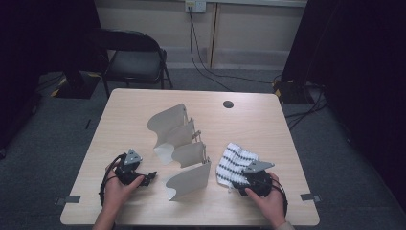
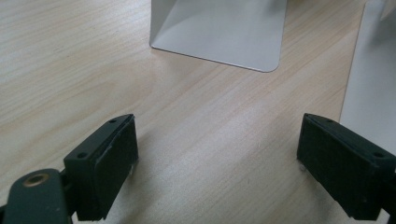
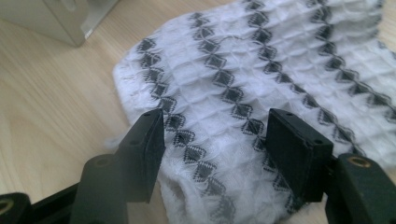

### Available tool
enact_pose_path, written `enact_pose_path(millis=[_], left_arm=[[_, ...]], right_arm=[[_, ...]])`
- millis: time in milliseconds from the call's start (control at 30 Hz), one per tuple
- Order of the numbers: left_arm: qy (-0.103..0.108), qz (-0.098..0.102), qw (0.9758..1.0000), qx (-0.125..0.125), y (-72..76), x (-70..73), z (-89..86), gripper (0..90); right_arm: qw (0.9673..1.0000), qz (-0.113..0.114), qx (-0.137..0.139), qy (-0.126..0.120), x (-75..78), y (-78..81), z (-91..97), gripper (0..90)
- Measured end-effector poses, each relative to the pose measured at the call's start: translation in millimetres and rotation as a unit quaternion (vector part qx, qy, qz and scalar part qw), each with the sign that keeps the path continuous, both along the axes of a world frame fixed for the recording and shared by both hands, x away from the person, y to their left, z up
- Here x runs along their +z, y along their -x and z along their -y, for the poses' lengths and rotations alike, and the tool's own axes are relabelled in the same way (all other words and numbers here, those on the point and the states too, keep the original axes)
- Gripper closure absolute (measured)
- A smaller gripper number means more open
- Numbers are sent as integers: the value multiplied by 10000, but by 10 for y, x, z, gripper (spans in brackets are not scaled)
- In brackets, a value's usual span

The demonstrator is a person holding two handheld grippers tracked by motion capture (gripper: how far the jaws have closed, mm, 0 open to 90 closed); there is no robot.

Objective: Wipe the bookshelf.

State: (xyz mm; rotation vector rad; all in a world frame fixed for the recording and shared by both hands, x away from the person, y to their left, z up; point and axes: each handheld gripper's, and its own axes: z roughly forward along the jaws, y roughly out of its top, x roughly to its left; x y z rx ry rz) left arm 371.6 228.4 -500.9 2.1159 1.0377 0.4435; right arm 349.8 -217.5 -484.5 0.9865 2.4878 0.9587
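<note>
A white cloth [image 1: 234, 160] with rows of black diamonds lies crumpled on the table's near right. My right gripper [image 1: 238, 184] rests at its near edge; in the right gripper view the cloth [image 3: 261, 60] spreads out ahead and the right gripper [image 3: 215, 135] stands open, its jaws straddling the near fold without pinching it. A white rack of curved upright plates [image 1: 184, 143] stands mid-table. My left gripper [image 1: 151, 176] lies to the rack's left, and in its own view the left gripper [image 2: 217, 140] is wide open over bare wood, facing a rack plate [image 2: 219, 28].
The wooden table [image 1: 129, 110] has a dark round hole [image 1: 228, 104] near its far edge. A black chair [image 1: 134, 60] stands behind it and cables [image 1: 206, 67] run along the floor. A rack corner [image 3: 60, 16] sits left of the cloth.
</note>
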Motion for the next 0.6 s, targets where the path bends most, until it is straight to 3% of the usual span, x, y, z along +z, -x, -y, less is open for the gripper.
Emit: enact_pose_path(millis=[133,300,433,533,600], left_arm=[[-20,3,10000,-15,-1,2,-3,119],[-14,2,10000,-9,-1,1,-2,119],[-6,-4,10000,-5,0,1,-1,119],[-6,-4,10000,-5,0,1,-1,119],[-6,-4,10000,-5,0,1,-1,119]], right_arm=[[9999,-3,-157,63,25,23,189,374],[9973,103,-721,107,93,6,420,352],[9968,64,-767,-221,125,-29,353,339],[9950,-40,-910,-419,83,-111,176,236],[9938,-47,-984,-508,85,-135,134,219]])
